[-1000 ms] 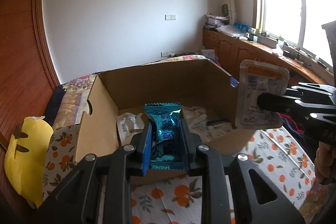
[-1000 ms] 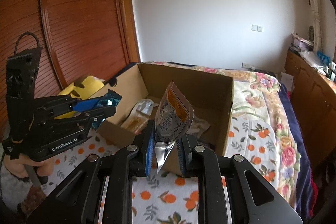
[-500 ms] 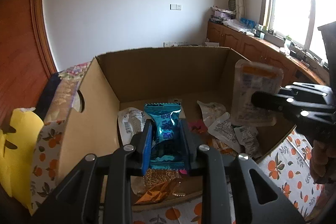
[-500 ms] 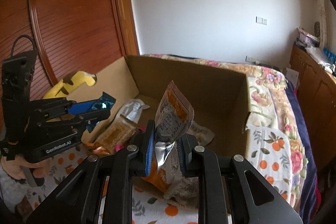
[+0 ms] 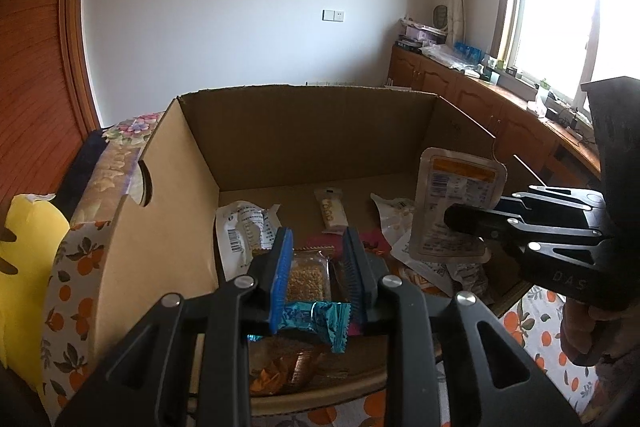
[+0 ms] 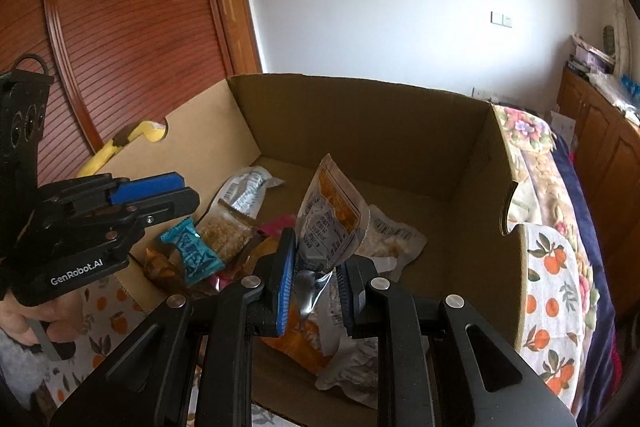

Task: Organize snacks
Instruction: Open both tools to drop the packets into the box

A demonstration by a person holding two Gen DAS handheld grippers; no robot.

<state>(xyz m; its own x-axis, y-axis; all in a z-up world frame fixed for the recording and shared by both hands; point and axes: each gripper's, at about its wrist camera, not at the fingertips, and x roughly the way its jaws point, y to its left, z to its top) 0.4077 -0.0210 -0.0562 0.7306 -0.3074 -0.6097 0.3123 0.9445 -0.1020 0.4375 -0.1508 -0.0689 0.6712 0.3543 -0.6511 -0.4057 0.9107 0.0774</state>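
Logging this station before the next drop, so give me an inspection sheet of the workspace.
Surface: orange-print bed cover under open brown cardboard box.
Job's things: teal foil snack packet lying on the box's snack pile; orange-and-white pouch held above it.
Clutter: loose wrappers in box; yellow plush toy beside it.
Grippers: left gripper open, empty; right gripper shut on pouch.
Cables: thin black loop atop left gripper.
Surroundings: wooden door, window, wooden cabinets.
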